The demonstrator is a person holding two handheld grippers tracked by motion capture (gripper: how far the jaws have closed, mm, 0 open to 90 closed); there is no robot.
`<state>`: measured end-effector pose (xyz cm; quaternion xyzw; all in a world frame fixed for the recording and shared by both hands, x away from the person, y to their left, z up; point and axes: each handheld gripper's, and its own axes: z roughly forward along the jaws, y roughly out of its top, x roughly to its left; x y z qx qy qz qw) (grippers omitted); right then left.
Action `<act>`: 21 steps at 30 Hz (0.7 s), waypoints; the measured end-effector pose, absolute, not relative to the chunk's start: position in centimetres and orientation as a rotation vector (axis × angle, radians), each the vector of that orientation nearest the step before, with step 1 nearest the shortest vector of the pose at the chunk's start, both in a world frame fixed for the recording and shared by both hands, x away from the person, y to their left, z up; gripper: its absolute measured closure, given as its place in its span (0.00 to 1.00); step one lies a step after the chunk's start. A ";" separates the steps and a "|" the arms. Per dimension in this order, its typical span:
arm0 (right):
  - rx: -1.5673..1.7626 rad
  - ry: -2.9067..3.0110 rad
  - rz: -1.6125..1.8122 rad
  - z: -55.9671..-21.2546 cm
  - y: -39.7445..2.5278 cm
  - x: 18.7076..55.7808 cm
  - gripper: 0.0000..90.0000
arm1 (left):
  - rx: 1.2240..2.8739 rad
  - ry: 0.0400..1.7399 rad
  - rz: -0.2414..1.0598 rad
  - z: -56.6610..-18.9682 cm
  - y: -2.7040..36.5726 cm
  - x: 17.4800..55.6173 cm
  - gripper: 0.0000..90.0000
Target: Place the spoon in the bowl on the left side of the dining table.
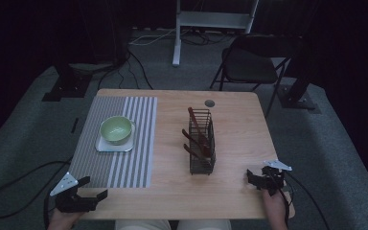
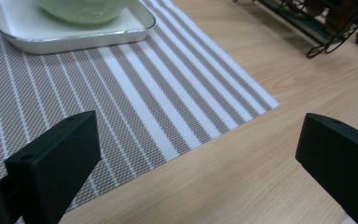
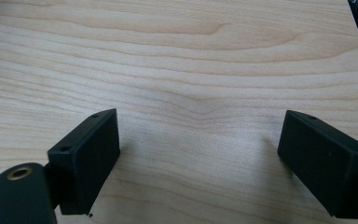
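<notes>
A pale green bowl (image 1: 116, 129) (image 2: 88, 9) sits on a white square plate (image 1: 106, 146) (image 2: 74, 39) on a grey-and-white striped placemat (image 1: 124, 163) (image 2: 144, 88) at the table's left. A black wire rack (image 1: 202, 163) (image 2: 317, 32) holding several brown utensils (image 1: 196, 134) stands mid-table. My left gripper (image 1: 93, 188) (image 2: 198, 135) hovers open at the placemat's near corner, with nothing between its jaws. My right gripper (image 1: 256, 176) (image 3: 200, 128) is open over bare wood (image 3: 191, 56) near the front right edge, also holding nothing.
The wooden table (image 1: 239, 129) has a round grey grommet (image 1: 210, 103) near its far edge. A black folding chair (image 1: 249, 62) and a white stand (image 1: 211, 19) are behind it. Cables (image 1: 9, 191) trail over the grey carpet.
</notes>
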<state>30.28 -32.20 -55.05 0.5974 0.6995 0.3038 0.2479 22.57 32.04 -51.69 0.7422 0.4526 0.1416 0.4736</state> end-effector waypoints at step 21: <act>1.628 1.907 0.828 -55.1 -32.2 30.3 0.13 | 1.815 0.993 0.337 -49.4 28.8 23.6 0.00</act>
